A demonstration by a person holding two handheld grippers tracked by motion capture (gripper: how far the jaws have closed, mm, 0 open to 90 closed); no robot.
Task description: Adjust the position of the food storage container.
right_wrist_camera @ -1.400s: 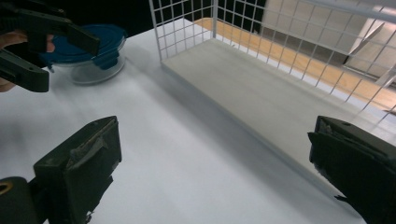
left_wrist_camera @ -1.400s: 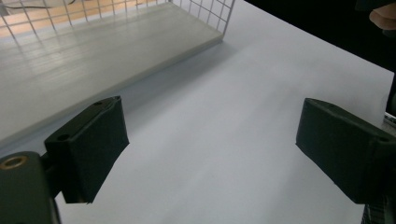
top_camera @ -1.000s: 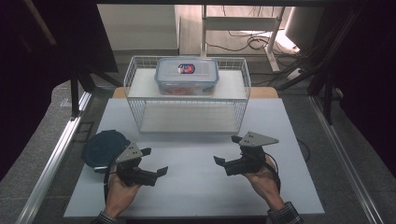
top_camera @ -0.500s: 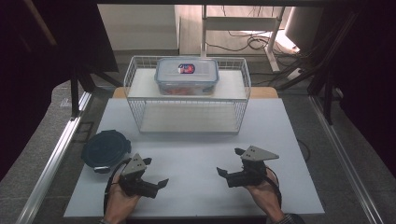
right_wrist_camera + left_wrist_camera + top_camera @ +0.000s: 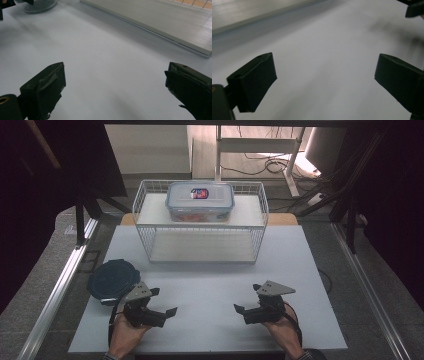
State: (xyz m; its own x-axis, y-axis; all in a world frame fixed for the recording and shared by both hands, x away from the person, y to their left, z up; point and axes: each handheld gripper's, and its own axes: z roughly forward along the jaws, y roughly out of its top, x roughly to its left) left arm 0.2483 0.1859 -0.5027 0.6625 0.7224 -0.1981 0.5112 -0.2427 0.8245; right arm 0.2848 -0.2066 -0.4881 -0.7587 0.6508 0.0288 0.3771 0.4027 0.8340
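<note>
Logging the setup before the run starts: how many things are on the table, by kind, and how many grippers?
Wire racks: 1
Clear lidded containers, on the rack's top shelf: 1
Dark round lids: 1
Grippers, left gripper and right gripper, both open and empty: 2
Total: 5

Left tool (image 5: 166, 302) and right tool (image 5: 246, 304): black, blocky jaws, grey three-cornered top plates, black trailing cables.

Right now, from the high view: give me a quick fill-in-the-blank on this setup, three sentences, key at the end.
1. The clear lidded container sits on the ____ shelf of the wire rack.
2. The round dark lid lies on the table beside the ____ gripper.
3. The jaws of the right gripper stand ____, holding nothing.

Missing words: top; left; open
</note>
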